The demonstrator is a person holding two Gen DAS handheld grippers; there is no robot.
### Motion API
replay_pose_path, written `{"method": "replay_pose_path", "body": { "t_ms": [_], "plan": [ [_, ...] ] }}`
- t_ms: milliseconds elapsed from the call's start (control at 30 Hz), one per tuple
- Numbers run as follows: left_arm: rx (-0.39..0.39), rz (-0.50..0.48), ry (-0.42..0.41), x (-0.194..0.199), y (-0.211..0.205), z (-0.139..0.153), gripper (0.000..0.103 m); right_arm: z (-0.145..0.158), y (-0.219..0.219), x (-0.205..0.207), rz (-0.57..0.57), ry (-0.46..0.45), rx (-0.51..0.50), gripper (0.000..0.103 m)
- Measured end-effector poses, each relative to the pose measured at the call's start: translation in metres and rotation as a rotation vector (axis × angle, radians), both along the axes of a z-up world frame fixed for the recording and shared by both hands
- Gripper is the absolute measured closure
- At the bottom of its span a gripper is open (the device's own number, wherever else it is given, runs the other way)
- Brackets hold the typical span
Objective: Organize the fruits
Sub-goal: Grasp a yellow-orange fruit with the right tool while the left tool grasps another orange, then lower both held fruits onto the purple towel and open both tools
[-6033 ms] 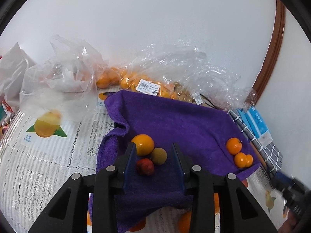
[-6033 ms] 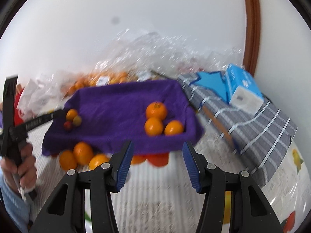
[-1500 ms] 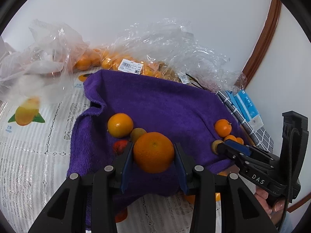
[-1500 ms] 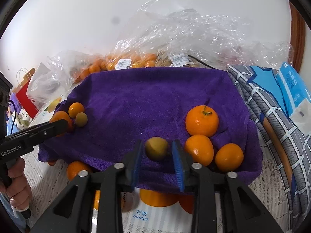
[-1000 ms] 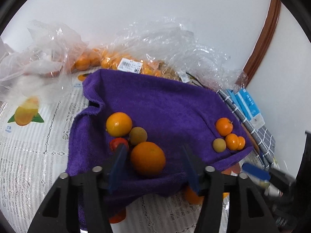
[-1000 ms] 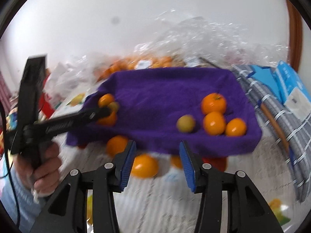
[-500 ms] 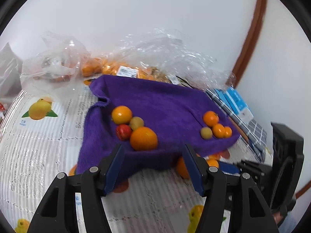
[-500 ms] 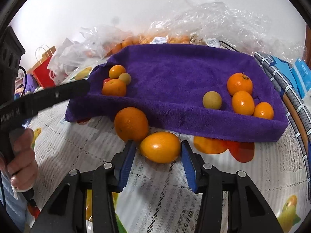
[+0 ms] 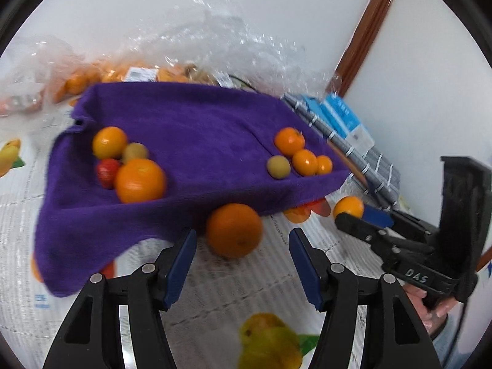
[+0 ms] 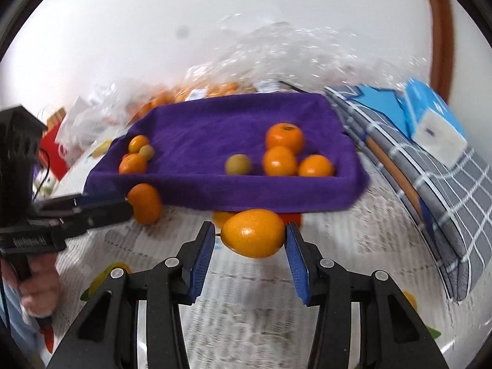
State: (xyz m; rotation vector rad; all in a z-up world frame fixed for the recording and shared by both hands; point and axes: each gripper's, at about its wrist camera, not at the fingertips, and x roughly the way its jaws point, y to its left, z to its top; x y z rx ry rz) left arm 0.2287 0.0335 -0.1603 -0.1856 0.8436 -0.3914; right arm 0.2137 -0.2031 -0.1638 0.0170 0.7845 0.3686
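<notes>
A purple towel (image 9: 196, 129) lies on the table and holds two fruit groups: oranges, a red fruit and a small yellow-green fruit at the left (image 9: 140, 180), and small oranges with a yellow-green fruit at the right (image 9: 289, 141). My left gripper (image 9: 241, 243) is open, its fingers on either side of a loose orange (image 9: 234, 230) on the tablecloth before the towel. My right gripper (image 10: 249, 240) has its jaws on both sides of an oval orange (image 10: 252, 237), which also shows in the left wrist view (image 9: 349, 206). The towel also shows in the right wrist view (image 10: 233, 129).
Clear plastic bags of oranges (image 9: 172, 70) sit behind the towel against the wall. A grey checked cloth (image 10: 436, 190) with a blue-and-white box (image 10: 430, 123) lies right of the towel. A red bag (image 10: 58, 153) stands far left. The white tablecloth (image 9: 246, 292) has printed fruit pictures.
My left gripper has let go of the big orange on the towel, drawn back and come down around the loose orange. My right gripper released the yellow-green fruit and has closed in on the oval orange.
</notes>
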Motion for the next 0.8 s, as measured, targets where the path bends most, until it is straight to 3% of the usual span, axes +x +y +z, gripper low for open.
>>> {"method": "replay_pose_path", "body": {
  "t_ms": [100, 133, 167, 500, 667, 800],
  "plan": [
    [0.029, 0.057, 0.018, 0.005, -0.013, -0.006, 0.044, 0.002, -0.008, 0.001, -0.021, -0.01, 0.014, 0.057],
    [0.031, 0.07, 0.014, 0.006, -0.013, -0.006, 0.049, 0.003, -0.01, 0.002, -0.022, -0.009, 0.025, 0.057],
    [0.035, 0.093, 0.013, 0.007, -0.014, -0.007, 0.064, 0.003, -0.011, 0.003, -0.025, -0.006, 0.03, 0.057],
    [-0.03, 0.092, 0.026, 0.004, -0.003, -0.006, 0.063, 0.0, -0.011, 0.004, -0.034, 0.0, 0.024, 0.057],
    [-0.076, 0.111, -0.029, -0.007, 0.015, 0.02, 0.063, 0.009, -0.01, 0.012, -0.036, 0.016, 0.071, 0.057],
    [-0.039, 0.167, -0.066, 0.011, 0.029, 0.04, 0.063, 0.029, 0.003, 0.028, -0.022, -0.028, 0.044, 0.057]
  ]
}}
